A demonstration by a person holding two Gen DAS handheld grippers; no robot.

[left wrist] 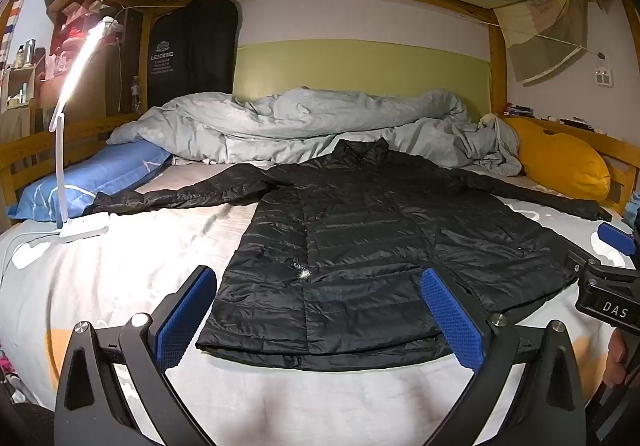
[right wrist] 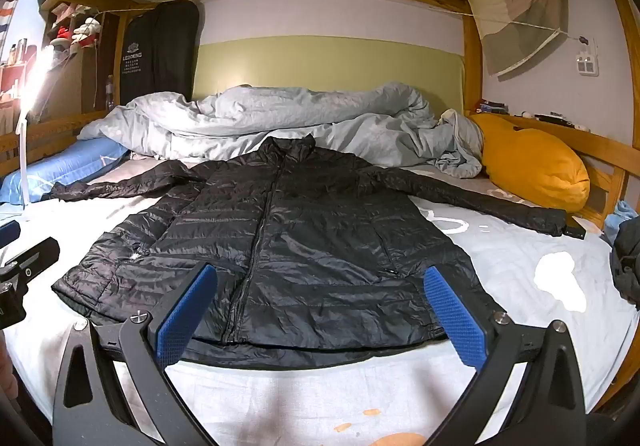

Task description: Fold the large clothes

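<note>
A wooden bunk bed (left wrist: 498, 57) holds a pale bed sheet (left wrist: 132, 258). On the sheet lies a black puffy quilted jacket (right wrist: 304, 238), flat, zip up, both sleeves spread out. The left gripper (left wrist: 320, 316) and the right gripper (right wrist: 322, 312) hang over its bottom edge, blue pads wide apart, holding nothing. Behind the jacket sits a crumpled grey duvet (left wrist: 304, 121). A yellow pillow (right wrist: 536, 161) lies to its right.
</note>
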